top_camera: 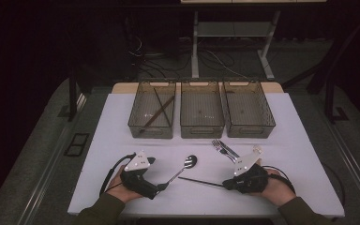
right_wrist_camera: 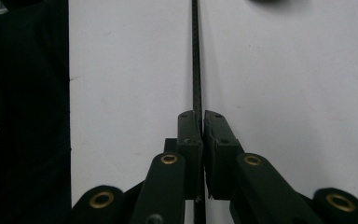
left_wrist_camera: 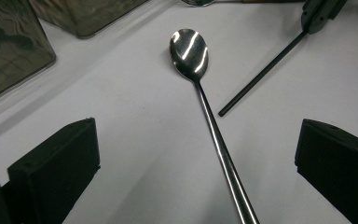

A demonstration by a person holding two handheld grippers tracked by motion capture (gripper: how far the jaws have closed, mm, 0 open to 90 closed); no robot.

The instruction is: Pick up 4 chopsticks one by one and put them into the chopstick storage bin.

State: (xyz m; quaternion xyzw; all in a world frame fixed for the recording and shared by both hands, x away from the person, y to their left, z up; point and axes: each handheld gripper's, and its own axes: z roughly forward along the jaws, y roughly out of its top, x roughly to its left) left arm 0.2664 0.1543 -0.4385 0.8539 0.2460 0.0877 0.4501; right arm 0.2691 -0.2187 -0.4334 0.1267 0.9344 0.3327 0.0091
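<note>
R gripper [right_wrist_camera: 201, 116] clamped tight on black chopstick [top_camera: 199, 181] – stick runs near level across lower centre of high view, free tip pointing frame-left. R gripper view: stick [right_wrist_camera: 196, 60] shoots straight up from pinched jaws to top edge. L gripper [left_wrist_camera: 196, 154] jaws wide apart, spoon [left_wrist_camera: 214, 135] handle between them untouched, bowl toward top. L view also catches chopstick tip [left_wrist_camera: 261, 77], upper right.
</note>
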